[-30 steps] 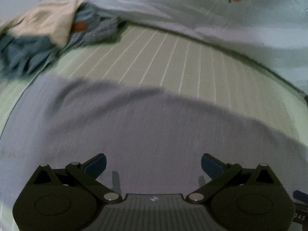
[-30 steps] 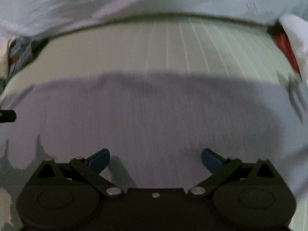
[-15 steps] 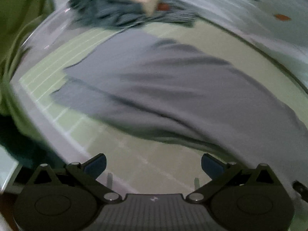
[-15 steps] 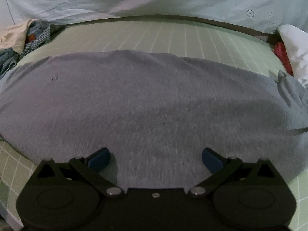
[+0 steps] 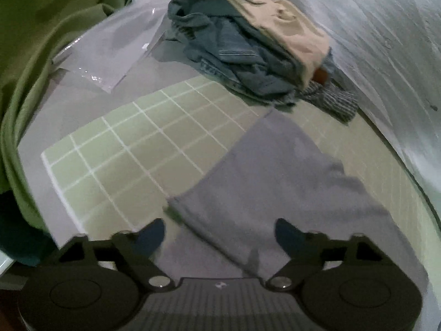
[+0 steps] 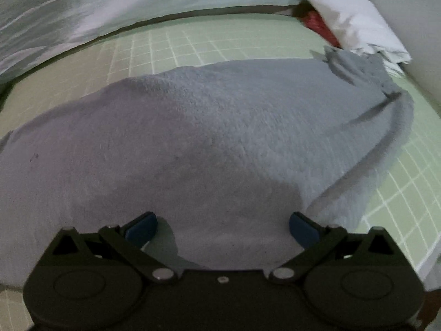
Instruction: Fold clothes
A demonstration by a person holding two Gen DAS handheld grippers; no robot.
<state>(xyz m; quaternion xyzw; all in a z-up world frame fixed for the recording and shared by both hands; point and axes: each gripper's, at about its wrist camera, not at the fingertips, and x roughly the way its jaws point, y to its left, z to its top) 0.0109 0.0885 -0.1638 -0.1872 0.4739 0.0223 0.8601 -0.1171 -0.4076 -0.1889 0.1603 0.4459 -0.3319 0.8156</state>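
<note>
My left gripper [image 5: 220, 234] and right gripper [image 6: 223, 224] both hover with jaws apart, empty, over the grey garment [image 6: 206, 138] spread ahead on the green grid mat [image 5: 132, 151], apparently positioning to fold it.

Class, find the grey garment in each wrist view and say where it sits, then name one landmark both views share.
Left wrist: the grey garment fills the lower right, its corner between the open fingers of the left gripper.
Right wrist: the same garment spreads across the centre, ahead of the open right gripper.
Shared landmark: the green grid mat under it.
</note>
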